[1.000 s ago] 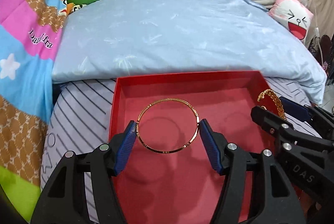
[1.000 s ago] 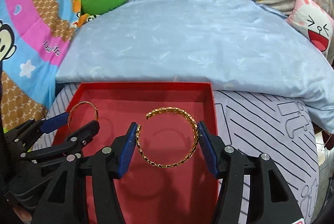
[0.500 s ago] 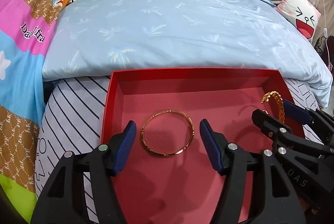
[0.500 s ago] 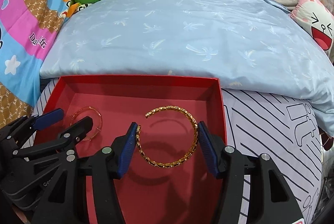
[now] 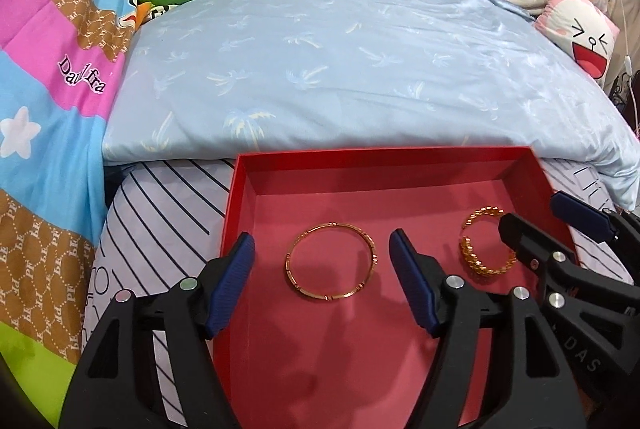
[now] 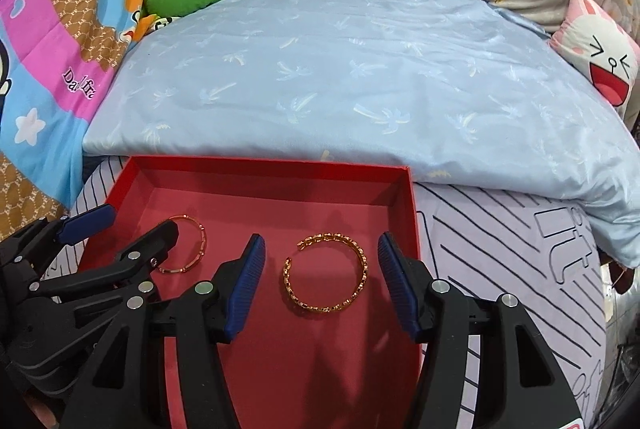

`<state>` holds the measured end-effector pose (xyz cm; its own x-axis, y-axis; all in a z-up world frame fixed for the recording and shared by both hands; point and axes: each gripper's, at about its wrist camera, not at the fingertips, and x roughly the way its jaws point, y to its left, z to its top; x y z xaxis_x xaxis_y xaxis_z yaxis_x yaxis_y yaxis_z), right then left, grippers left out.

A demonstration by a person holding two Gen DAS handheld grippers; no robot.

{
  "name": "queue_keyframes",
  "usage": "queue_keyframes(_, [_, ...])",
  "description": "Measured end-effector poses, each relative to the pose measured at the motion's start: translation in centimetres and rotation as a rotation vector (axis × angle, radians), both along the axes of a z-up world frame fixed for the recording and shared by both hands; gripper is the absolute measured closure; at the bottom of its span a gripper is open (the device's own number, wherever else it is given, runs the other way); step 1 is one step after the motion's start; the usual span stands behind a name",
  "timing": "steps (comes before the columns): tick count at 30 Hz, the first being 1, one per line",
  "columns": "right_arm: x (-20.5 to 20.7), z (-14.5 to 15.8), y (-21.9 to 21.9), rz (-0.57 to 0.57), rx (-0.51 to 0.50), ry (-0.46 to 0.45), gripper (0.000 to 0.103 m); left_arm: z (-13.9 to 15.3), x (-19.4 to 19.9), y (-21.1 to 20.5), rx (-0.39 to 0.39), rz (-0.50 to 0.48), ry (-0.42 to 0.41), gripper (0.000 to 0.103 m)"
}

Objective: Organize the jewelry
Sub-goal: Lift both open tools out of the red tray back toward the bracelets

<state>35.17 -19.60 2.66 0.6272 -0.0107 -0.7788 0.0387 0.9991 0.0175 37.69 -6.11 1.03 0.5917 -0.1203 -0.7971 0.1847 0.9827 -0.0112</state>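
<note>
bed – striped sheet, blue pillow | red tray (two bangles) | both hand-held grippers wide, nothing held

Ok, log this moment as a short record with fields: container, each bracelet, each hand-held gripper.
container: red box, open, on the striped sheet
thin bangle: flat on the box floor, clear of both pads
chain cuff: flat on the box floor, gap at its upper left
left hand-held gripper: open, jaws have just been widening, straddling the bangle
right hand-held gripper: open, straddling the cuff, pads apart from it
</note>
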Motion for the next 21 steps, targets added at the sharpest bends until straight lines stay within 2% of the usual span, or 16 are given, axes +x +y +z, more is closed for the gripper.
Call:
queue_keyframes(10, [-7.8, 5.5, 0.6, 0.033, 0.028, -0.100, 0.042, 4.9, -6.0, 1.0, -0.038, -0.005, -0.087, 0.036])
queue_keyframes(21, [-17.4, 8.0, 1.8, 0.051, 0.031, -0.155, 0.042, 7.8, -14.9, 1.9, -0.056, -0.012, -0.139, 0.036])
